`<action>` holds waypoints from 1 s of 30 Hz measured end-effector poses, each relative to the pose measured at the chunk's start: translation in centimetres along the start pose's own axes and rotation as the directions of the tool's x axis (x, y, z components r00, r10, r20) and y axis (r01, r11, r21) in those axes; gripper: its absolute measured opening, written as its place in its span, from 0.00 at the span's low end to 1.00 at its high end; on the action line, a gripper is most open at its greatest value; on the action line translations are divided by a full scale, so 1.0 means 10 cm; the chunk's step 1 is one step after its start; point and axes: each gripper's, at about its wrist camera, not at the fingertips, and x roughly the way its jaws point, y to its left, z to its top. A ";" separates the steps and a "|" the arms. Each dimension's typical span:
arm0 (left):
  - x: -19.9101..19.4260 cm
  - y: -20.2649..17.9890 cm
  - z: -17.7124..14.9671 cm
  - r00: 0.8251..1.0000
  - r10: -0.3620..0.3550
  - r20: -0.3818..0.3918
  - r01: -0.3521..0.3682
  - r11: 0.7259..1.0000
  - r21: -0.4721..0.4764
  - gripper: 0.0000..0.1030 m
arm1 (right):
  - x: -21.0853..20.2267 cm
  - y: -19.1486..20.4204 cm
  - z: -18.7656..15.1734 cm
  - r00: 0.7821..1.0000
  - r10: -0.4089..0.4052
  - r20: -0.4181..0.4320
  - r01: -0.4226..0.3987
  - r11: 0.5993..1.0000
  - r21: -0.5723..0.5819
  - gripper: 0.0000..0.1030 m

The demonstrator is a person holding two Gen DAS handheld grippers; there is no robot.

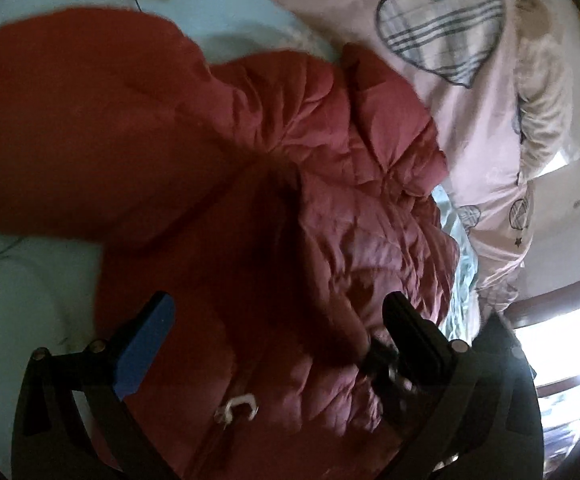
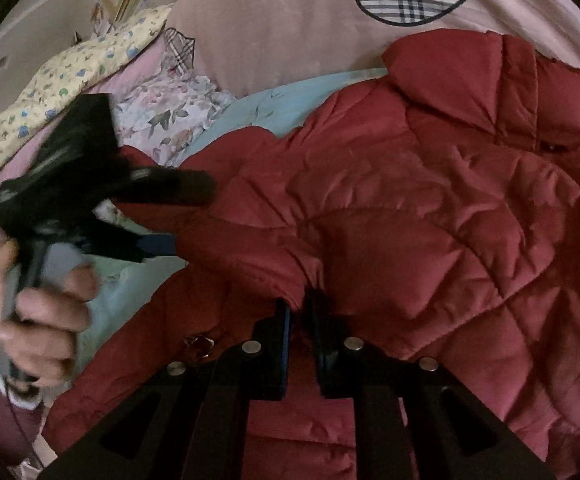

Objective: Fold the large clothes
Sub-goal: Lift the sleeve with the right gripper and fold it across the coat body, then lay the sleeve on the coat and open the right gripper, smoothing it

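A red quilted padded jacket (image 1: 330,184) lies bunched on the light blue bed sheet (image 1: 22,280). It also fills the right wrist view (image 2: 430,200). My left gripper (image 1: 278,320) is open just above the jacket, one blue-padded finger on each side and nothing between them. It also shows in the right wrist view (image 2: 188,216), held in a hand at the left with its fingers apart. My right gripper (image 2: 300,312) is shut on a fold of the jacket near its lower edge. A metal snap (image 2: 200,345) sits left of it.
A pink duvet with plaid hearts (image 1: 442,24) lies behind the jacket, also seen in the right wrist view (image 2: 290,20). Floral pillows (image 2: 70,76) are piled at the upper left. A dark wooden bed frame (image 1: 550,300) and bright window are at the right.
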 end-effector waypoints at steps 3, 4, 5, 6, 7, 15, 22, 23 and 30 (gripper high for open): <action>0.17 -0.01 0.09 0.998 -0.046 -0.031 0.045 0.999 -0.026 0.68 | 0.02 -0.01 0.01 1.000 0.006 -0.002 -0.006 1.000 0.007 0.13; 0.19 -0.02 0.10 0.998 -0.050 -0.033 0.049 0.998 -0.025 0.49 | 0.02 -0.01 0.01 1.000 0.006 -0.003 -0.006 1.000 0.008 0.13; 0.21 -0.05 0.12 0.998 -0.054 -0.033 0.054 0.998 -0.013 0.34 | 0.02 -0.02 0.01 1.000 0.007 -0.005 -0.007 1.000 0.011 0.13; 0.22 -0.08 0.13 0.997 -0.068 -0.039 0.068 0.998 -0.006 0.27 | 0.01 -0.02 0.00 1.000 0.007 -0.006 -0.007 1.000 0.013 0.13; 0.23 -0.10 0.13 0.996 -0.076 -0.039 0.076 0.997 0.000 0.21 | 0.01 -0.02 0.01 1.000 0.003 -0.006 -0.003 1.000 0.013 0.13; 0.07 -0.32 0.19 0.996 0.064 0.067 -0.075 0.983 0.170 0.10 | -0.31 -0.18 -0.11 1.000 0.010 0.006 -0.011 0.994 0.107 0.32; 0.05 -0.46 0.10 0.953 0.248 0.173 -0.293 0.897 0.332 0.11 | -1.04 -0.86 -0.01 0.946 -0.298 0.127 0.257 0.928 0.268 0.44; 0.08 -0.47 0.08 0.946 0.267 0.184 -0.316 0.885 0.342 0.11 | -1.09 -1.00 0.01 0.935 -0.331 0.130 0.281 0.911 0.301 0.45; 0.00 -0.48 -0.05 0.896 0.346 0.279 -0.426 0.850 0.311 0.34 | -0.86 -1.61 -0.11 0.917 -0.400 0.005 0.363 0.837 0.410 0.43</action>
